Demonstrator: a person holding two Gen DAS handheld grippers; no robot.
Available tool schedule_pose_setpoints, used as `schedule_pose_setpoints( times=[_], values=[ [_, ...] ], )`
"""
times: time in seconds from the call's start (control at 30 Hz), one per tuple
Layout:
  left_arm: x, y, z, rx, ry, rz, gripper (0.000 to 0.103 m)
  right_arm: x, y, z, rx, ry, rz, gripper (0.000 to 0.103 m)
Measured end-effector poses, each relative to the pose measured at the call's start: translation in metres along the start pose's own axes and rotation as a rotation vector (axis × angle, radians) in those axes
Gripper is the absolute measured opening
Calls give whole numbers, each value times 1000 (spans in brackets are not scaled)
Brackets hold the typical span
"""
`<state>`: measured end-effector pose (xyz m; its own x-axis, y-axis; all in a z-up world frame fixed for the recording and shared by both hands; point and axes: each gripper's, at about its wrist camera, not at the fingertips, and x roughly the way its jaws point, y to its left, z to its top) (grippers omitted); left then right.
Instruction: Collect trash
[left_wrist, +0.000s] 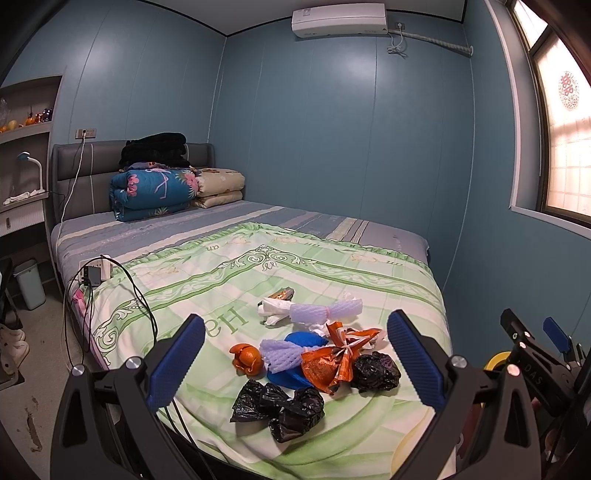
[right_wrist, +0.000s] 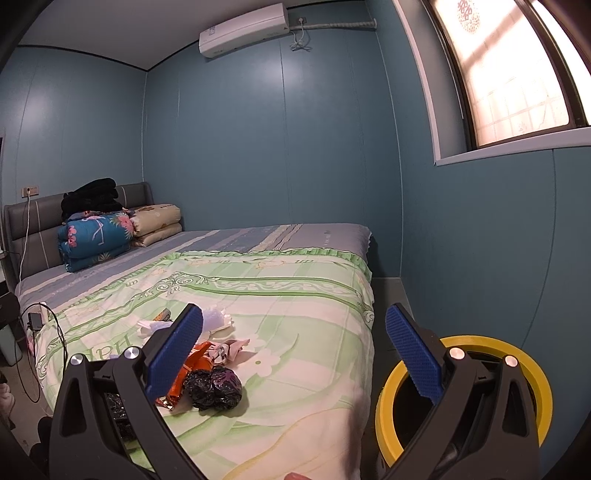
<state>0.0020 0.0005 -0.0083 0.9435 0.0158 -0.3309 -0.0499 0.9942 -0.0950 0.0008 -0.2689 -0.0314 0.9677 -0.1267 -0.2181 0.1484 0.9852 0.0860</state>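
A heap of trash lies on the green bedspread (left_wrist: 229, 273). It holds an orange peel (left_wrist: 246, 360), two purple foam nets (left_wrist: 325, 311), a blue item (left_wrist: 291, 376), an orange wrapper (left_wrist: 330, 365), white tissue (left_wrist: 272, 309) and black bags (left_wrist: 280, 406) (left_wrist: 375, 371). My left gripper (left_wrist: 295, 316) hovers open just short of the heap, nothing between its fingers. My right gripper (right_wrist: 294, 309) is open and empty too, over the bed's right part. A black bag (right_wrist: 214, 387) and the orange wrapper (right_wrist: 197, 360) show by its left finger. A yellow-rimmed bin (right_wrist: 532, 373) stands behind its right finger.
Folded quilts (left_wrist: 151, 192) are stacked at the headboard. A power strip with black cables (left_wrist: 94, 273) sits on the bed's left edge. A pale waste bin (left_wrist: 30, 282) stands on the floor at the left. The blue wall (right_wrist: 461, 240) runs close along the bed's right side.
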Motion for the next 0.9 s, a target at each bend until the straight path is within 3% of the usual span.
schedule_pose_setpoints(
  times=[0.27, 0.57, 0.9],
  values=[
    [21, 10, -2, 53, 59, 33, 95, 23, -1, -8, 6, 48, 94, 95],
    [66, 32, -33, 116, 235, -34, 95, 66, 11, -19, -79, 175, 203, 95],
    [117, 62, -73, 8, 425, -125, 95, 102, 40, -45, -283, 313, 380, 95]
  ],
)
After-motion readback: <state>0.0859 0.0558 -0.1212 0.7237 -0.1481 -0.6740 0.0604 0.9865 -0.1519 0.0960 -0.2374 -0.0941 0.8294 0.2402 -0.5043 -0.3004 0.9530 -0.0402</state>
